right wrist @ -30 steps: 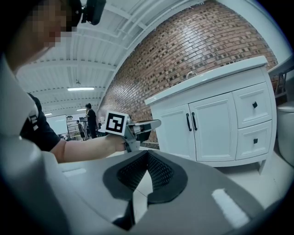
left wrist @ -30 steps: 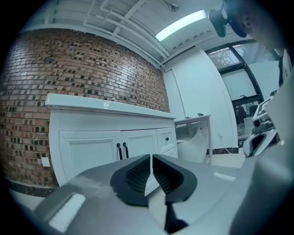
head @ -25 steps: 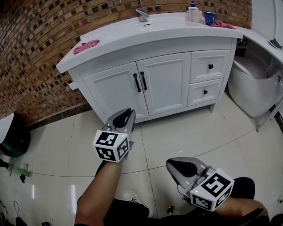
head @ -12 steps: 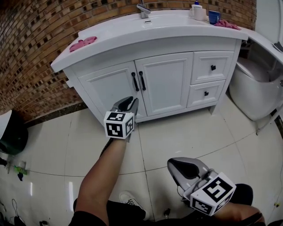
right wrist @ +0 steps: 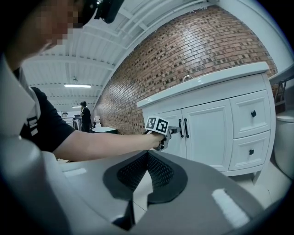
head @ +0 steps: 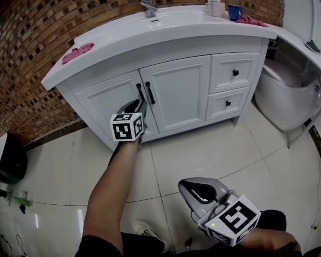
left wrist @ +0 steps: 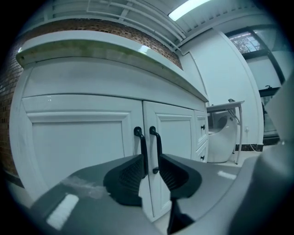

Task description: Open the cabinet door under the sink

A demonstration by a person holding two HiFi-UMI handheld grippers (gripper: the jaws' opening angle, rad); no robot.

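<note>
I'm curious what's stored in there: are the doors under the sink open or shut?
Shut. Both cabinet doors sit flush with the vanity front, meeting between the two black handles; no interior shows.

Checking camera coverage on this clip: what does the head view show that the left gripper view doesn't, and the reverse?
Head view only: faucet, pink cloth, blue cup, the right hand-held gripper. Left gripper view only: the left hand-held gripper from behind, jaws apart after just opening, framing the door handles. Both: cabinet doors, drawers, toilet.
</note>
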